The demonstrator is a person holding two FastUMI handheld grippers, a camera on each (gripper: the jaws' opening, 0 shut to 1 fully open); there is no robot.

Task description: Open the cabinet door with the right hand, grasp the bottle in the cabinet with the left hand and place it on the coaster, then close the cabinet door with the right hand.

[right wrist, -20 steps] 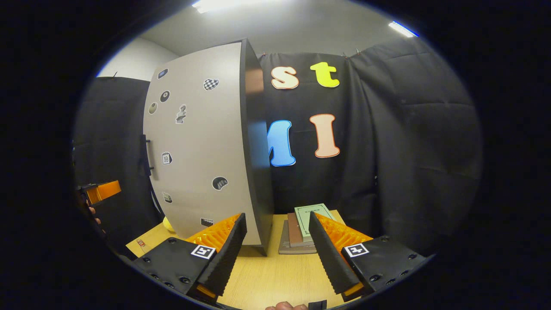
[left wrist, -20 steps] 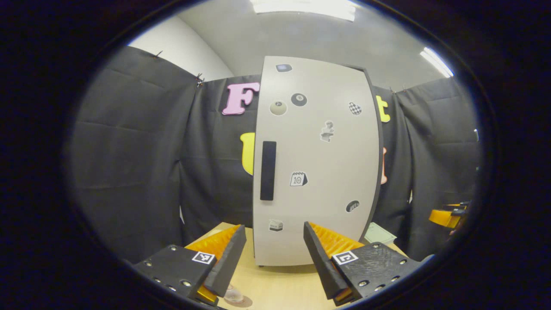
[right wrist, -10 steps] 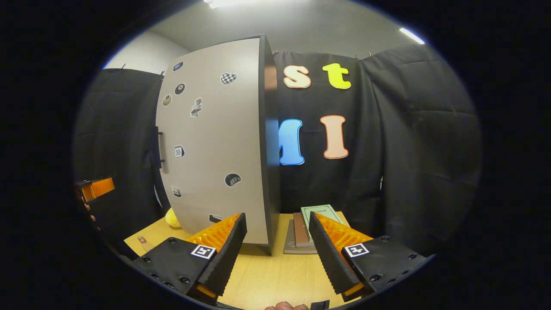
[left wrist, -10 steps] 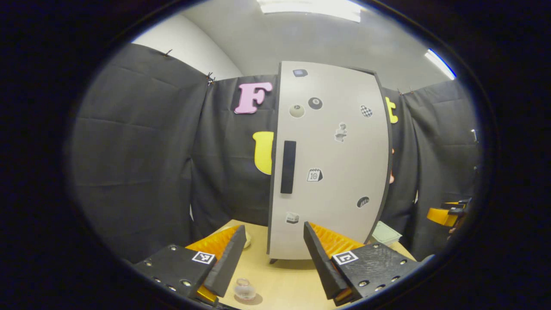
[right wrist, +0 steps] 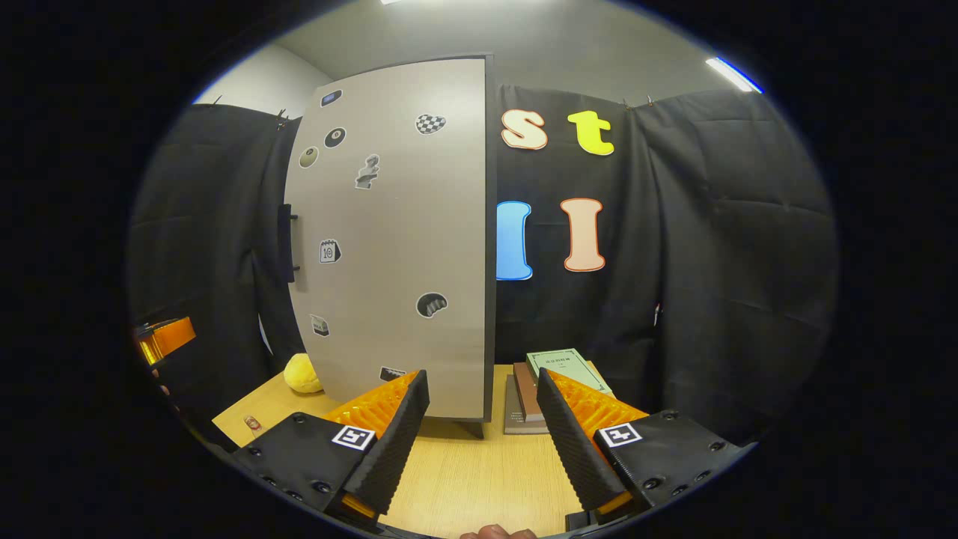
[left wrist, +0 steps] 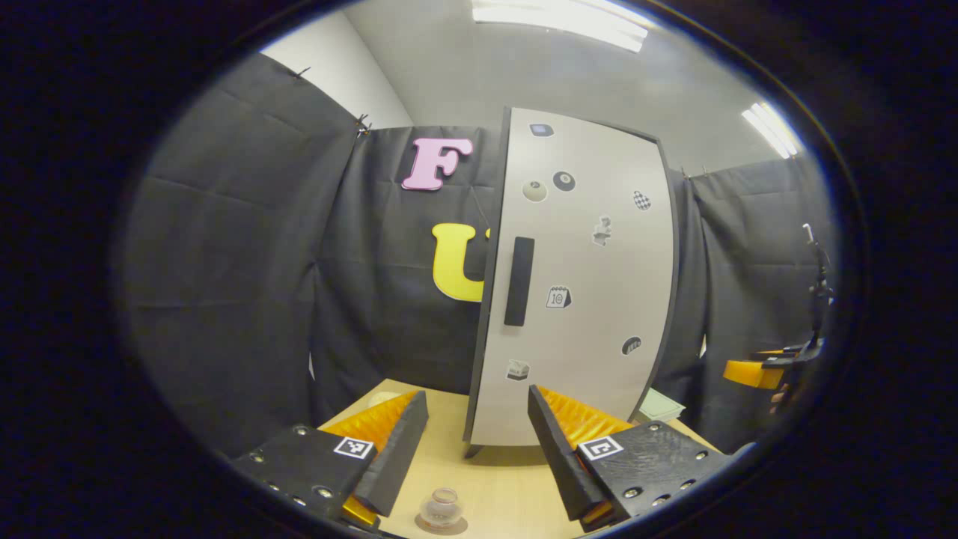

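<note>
Both grippers, left [left wrist: 477,449] and right [right wrist: 483,442], are holding their fingers apart, gripping nothing. The bottle [left wrist: 442,508] is standing on the coaster [left wrist: 441,525] just below the left gripper; the cabinet door [left wrist: 576,288] is sitting closed ahead.

Even, bright light is cast by white ceiling light strips [left wrist: 557,16] at top of frame. Strong fisheye bending is seen toward edges; centre sharp, shadows soft, glare minimal.
</note>
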